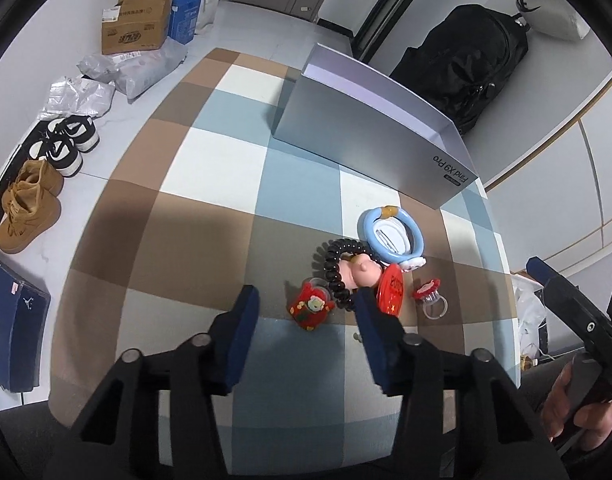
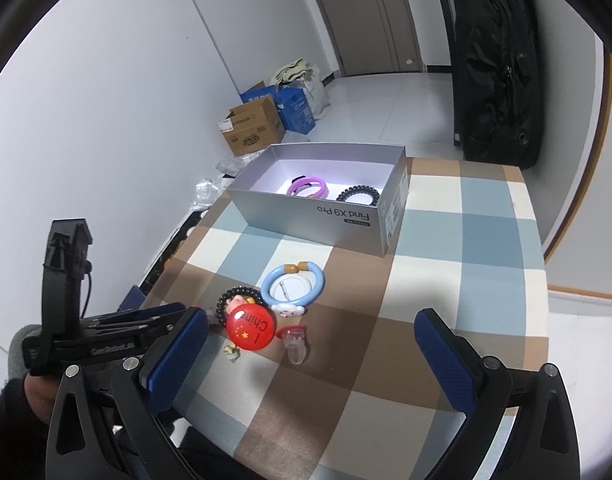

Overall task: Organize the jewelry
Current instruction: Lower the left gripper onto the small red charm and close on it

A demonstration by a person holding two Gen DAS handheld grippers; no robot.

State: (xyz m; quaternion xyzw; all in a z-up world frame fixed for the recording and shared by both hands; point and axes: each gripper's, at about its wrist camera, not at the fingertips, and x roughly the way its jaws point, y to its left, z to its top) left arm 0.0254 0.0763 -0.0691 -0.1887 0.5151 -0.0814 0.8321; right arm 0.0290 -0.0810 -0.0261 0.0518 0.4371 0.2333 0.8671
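Both tools unclenched, the left tool above a red charm, right tool empty

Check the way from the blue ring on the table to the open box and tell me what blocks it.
Nothing visible does. Between the blue ring and the box lies only bare checked tablecloth. The box is open on top; a purple ring and a black coil band already lie inside, with room left.

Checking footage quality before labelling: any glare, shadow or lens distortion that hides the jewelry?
Left wrist view: heavy fisheye bending, dark corners; the hand-held gripper shadows the tablecloth, but the trinkets stay sharp. Right wrist view: the same bending; the box interior glows bright, yet the purple bracelet reads clearly.
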